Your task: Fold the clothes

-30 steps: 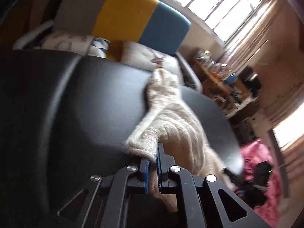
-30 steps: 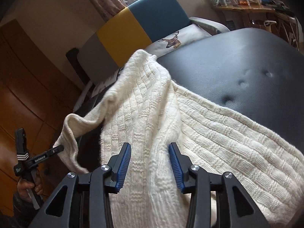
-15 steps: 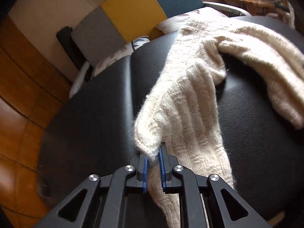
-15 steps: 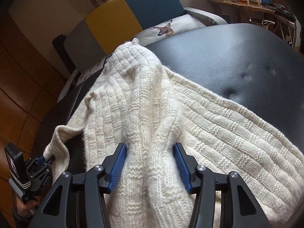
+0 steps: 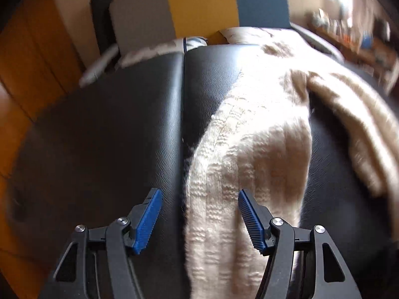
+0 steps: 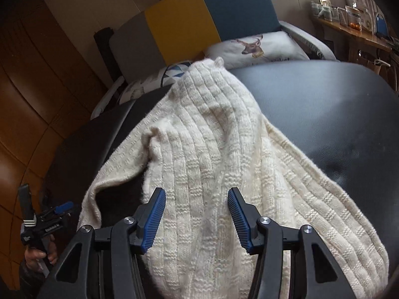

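A cream knitted sweater (image 6: pixel 212 154) lies spread on a black leather surface (image 6: pixel 324 104). One sleeve (image 5: pixel 249 154) runs toward me in the left wrist view. My left gripper (image 5: pixel 198 220) is open, its blue pads on either side of the sleeve's near end, holding nothing. My right gripper (image 6: pixel 197 218) is open just above the sweater's body, empty. The left gripper also shows at the lower left of the right wrist view (image 6: pixel 49 221), beyond the sleeve cuff.
A grey, yellow and blue chair back (image 6: pixel 194 22) stands behind the surface, with a deer-print cushion (image 6: pixel 256 47) against it. A wooden shelf with jars (image 6: pixel 349 22) is at the far right. Brown wood floor (image 5: pixel 22 79) lies to the left.
My left gripper has opened and let go of the sleeve, which now lies on the black surface. My right gripper has stayed open over the sweater body.
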The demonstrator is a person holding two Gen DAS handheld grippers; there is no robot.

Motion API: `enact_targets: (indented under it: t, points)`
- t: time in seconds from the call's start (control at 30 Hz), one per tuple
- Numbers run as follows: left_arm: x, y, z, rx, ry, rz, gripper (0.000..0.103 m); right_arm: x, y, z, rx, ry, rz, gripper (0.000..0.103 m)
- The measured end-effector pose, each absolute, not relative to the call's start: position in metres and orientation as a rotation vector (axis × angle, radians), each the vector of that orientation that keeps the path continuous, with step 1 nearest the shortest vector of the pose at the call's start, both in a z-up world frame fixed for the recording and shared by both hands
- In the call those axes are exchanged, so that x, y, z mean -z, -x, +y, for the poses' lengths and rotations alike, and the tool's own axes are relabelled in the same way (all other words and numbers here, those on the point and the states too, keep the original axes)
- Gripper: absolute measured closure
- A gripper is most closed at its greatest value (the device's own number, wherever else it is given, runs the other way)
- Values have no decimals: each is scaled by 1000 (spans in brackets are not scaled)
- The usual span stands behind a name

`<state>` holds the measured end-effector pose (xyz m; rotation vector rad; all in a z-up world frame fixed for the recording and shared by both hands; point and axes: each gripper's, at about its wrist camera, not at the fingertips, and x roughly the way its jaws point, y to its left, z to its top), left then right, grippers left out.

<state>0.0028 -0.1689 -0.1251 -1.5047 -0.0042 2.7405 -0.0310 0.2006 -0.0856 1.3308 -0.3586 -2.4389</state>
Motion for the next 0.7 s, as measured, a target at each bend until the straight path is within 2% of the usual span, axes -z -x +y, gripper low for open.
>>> enact_targets:
  t: [0.07,0.13,0.5,0.53,0.57,0.6,0.7]
  points:
    - [121,-3,-188,-2737,1500,-124,38,106,35,198,2430,-1374,-362,49]
    - [116,-3,-199,-2756,1472,-142,38,117,34,199,2435,-1350,-388,49]
    - [136,19,-166,-2697,1497,34,38,127,22,220,2411,-1183,-498,49]
    - [136,20,-160,-2701,1485,59,43,126,22,220,2409,-1185,-498,49]
    - [137,19,-155,-2706,1468,77,55,126,23,220,2404,-1189,-504,49]
    - [135,21,-153,-2691,1467,53,92,126,24,220,2399,-1194,-510,49]
    - [117,30,-171,-2754,1435,-60,93,126,27,223,2381,-1206,-539,49]
